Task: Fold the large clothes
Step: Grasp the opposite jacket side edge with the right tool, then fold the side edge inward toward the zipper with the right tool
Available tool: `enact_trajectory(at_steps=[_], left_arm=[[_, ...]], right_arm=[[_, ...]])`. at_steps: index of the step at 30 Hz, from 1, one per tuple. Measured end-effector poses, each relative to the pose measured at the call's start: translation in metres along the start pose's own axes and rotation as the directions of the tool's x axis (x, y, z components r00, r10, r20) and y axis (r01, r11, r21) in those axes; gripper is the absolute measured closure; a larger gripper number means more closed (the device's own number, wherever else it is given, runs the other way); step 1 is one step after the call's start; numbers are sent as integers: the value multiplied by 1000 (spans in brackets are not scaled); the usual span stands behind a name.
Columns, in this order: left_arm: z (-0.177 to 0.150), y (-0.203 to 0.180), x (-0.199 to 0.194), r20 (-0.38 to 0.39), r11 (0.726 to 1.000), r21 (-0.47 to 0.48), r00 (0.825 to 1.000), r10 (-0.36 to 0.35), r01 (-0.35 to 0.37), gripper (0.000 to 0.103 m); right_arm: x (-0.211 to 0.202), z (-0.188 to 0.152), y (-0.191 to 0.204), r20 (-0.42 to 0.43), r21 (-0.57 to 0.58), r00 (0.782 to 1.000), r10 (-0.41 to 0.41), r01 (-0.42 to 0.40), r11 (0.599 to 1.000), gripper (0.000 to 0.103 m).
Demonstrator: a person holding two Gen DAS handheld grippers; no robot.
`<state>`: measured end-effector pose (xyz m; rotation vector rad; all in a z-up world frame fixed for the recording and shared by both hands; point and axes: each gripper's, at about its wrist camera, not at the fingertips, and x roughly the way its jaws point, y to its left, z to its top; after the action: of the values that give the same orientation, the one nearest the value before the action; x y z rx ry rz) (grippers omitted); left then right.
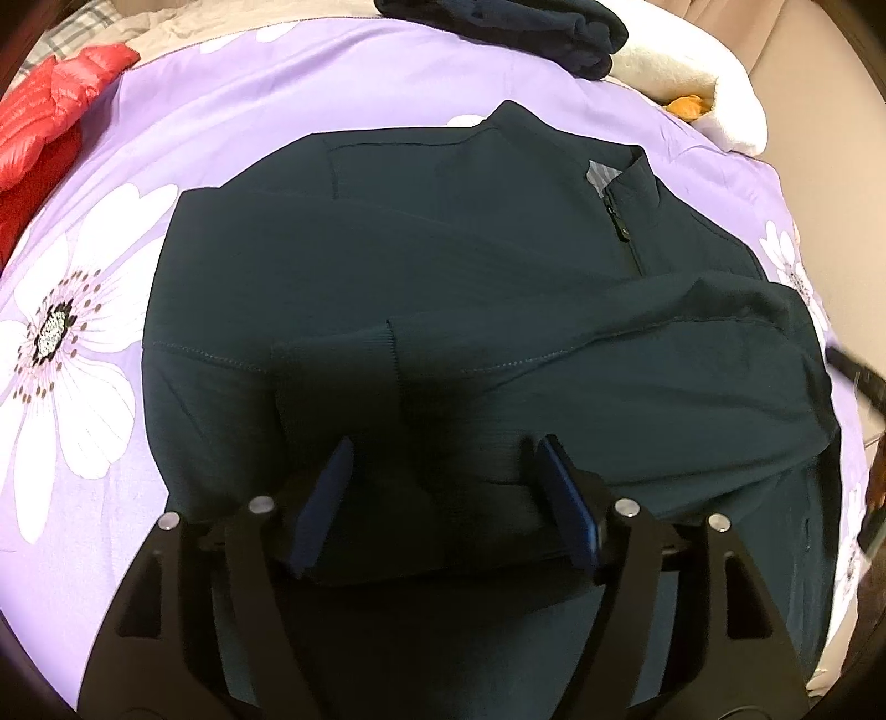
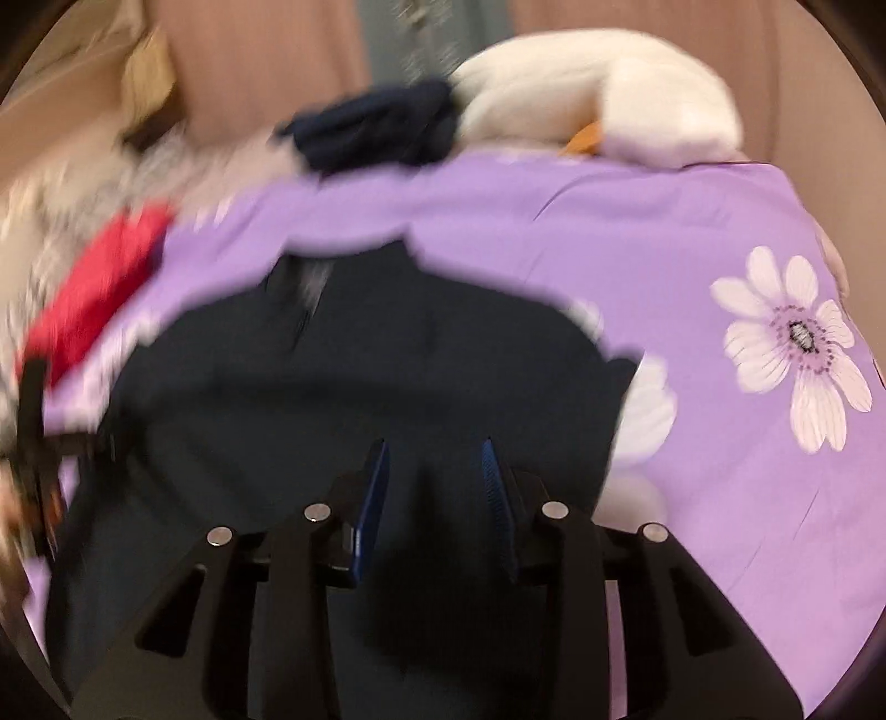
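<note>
Left claw [image 1: 443, 476] wide, right claw [image 2: 434, 476] narrower, both empty over smooth dark-teal zip jacket [image 1: 387, 266].

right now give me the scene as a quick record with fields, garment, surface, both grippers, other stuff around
garment: dark teal zip jacket lying flat, one sleeve folded across its front
surface: purple floral bedsheet
left gripper: jaws apart over the jacket's lower part, pinching nothing
right gripper: jaws apart above the jacket, view blurred
other items: red puffy garment, folded dark navy clothes, white plush toy
</note>
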<state>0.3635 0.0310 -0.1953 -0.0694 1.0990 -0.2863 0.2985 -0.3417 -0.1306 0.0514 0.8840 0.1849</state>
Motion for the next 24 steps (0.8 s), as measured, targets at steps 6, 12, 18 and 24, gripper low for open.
enact_trajectory(at_steps=[6, 12, 18, 24], left_arm=[[-5, 7, -7, 22, 999, 21, 999, 29, -29, 32], [-10, 11, -32, 59, 997, 8, 995, 78, -79, 16], [12, -30, -38, 157, 996, 46, 985, 65, -73, 16], [18, -67, 12, 80, 973, 169, 986, 143, -155, 27]], right_arm=[[10, -60, 1, -72, -129, 988, -134, 124, 984, 67], [-31, -52, -14, -5, 7, 993, -118, 118, 993, 67], [-7, -21, 52, 31, -85, 1000, 3, -1, 996, 67], [53, -7, 111, -42, -122, 996, 78, -83, 989, 67]])
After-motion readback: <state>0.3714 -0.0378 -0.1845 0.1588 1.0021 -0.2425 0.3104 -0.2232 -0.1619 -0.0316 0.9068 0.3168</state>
